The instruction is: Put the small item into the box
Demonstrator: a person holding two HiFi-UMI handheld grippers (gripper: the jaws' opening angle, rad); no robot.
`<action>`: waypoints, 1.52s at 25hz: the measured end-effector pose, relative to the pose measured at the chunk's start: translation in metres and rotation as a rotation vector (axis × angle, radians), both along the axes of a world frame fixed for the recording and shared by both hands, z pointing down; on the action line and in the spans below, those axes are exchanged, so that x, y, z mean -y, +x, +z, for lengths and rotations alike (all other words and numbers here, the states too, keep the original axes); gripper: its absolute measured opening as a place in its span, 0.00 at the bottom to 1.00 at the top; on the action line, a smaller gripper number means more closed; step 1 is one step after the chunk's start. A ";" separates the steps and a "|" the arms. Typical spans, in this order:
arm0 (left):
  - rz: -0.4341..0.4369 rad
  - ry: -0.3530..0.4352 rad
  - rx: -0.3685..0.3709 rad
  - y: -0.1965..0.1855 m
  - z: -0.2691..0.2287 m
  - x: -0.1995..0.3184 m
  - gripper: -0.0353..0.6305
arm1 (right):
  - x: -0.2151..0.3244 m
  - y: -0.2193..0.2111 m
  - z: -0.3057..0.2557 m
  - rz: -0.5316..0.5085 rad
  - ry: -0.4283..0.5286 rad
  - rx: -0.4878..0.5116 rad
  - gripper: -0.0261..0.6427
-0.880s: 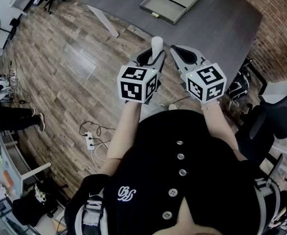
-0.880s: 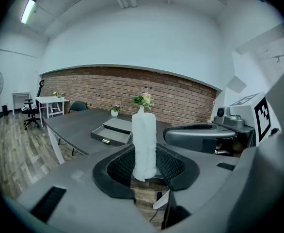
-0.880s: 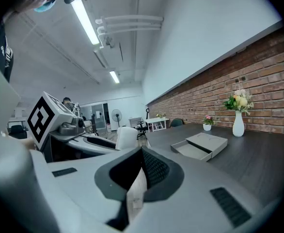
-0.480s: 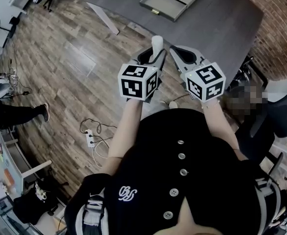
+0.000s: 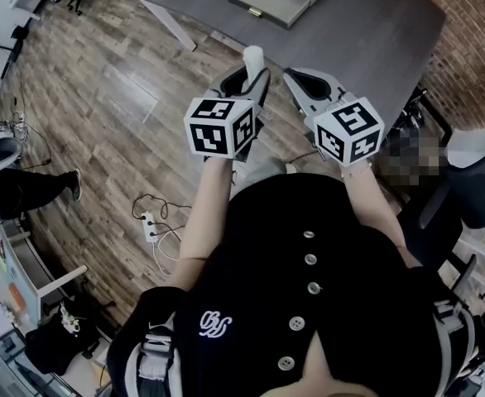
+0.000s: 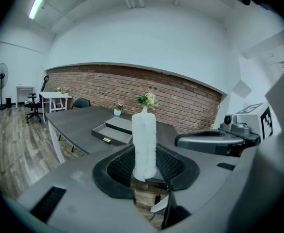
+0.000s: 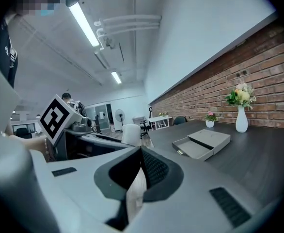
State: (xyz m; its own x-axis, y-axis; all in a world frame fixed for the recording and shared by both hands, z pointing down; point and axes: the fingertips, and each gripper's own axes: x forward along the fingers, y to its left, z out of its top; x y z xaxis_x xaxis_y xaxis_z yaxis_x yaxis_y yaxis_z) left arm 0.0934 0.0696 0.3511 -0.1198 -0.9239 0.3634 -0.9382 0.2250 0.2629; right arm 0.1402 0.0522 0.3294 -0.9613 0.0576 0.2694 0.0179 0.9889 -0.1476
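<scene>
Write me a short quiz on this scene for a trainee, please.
1. True or false: the left gripper is holding the white cylinder.
2. The grey box on the table is: A) open, B) closed, C) upside-down.
3. Fill in: the right gripper has its jaws ___ and holds nothing.
Key: 1 true; 2 A; 3 shut.

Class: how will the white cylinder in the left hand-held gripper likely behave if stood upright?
Tall and narrow, the white cylinder probably tips easily. Its fuzzy-looking surface suggests something soft and light, unlikely to slip from the left hand-held gripper.
</scene>
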 end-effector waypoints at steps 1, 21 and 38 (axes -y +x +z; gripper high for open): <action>-0.003 -0.002 0.003 -0.001 0.001 0.002 0.25 | 0.002 0.001 0.002 -0.007 -0.006 -0.002 0.05; 0.170 -0.024 0.078 -0.187 0.013 0.104 0.25 | 0.102 -0.160 0.021 0.160 -0.054 0.032 0.06; 0.614 -0.056 0.036 -0.270 0.040 0.209 0.25 | 0.187 -0.245 0.041 0.557 -0.083 -0.034 0.06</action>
